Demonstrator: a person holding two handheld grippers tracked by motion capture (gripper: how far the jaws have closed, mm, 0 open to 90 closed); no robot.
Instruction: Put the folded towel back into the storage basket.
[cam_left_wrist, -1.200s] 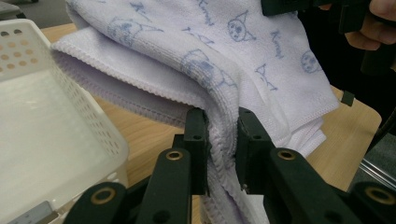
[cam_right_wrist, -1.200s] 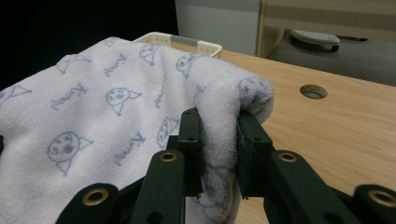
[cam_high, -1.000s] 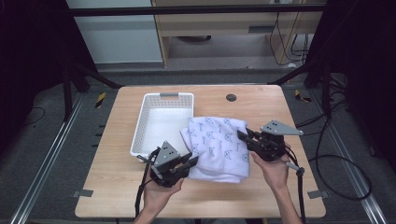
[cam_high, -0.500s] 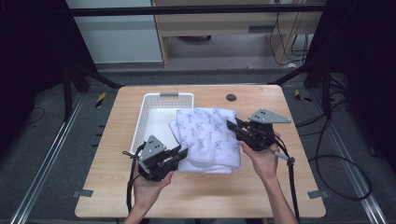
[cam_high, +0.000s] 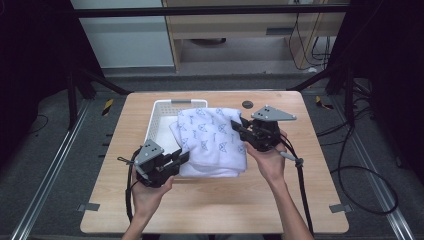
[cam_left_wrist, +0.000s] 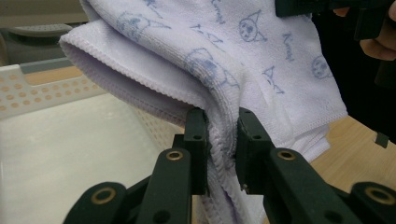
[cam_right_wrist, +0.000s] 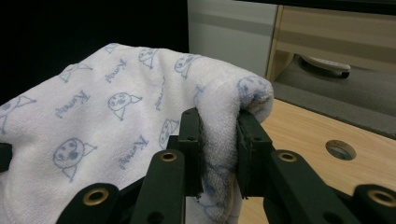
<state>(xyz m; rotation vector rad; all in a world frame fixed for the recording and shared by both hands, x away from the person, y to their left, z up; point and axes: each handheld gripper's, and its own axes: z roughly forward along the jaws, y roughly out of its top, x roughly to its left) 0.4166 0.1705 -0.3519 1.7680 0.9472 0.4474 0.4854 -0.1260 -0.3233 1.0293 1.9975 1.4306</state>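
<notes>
A folded white towel (cam_high: 212, 140) with blue cartoon prints hangs between both grippers, partly over the white perforated basket (cam_high: 161, 123) on the wooden table. My left gripper (cam_high: 184, 157) is shut on the towel's near left edge (cam_left_wrist: 223, 140), with the basket's floor (cam_left_wrist: 70, 149) below it. My right gripper (cam_high: 236, 125) is shut on the towel's far right fold (cam_right_wrist: 219, 140). The towel's printed top (cam_right_wrist: 93, 107) spreads to the left in the right gripper view.
A round hole (cam_high: 247, 104) sits in the tabletop (cam_high: 225, 200) beyond the right gripper, also seen as the hole (cam_right_wrist: 340, 149) in the right gripper view. Cables trail from both grippers. Dark frame legs and floor surround the table.
Both grippers have carried the towel leftward and away from the person, from the table's middle to partly over the basket. Both stay shut on it.
</notes>
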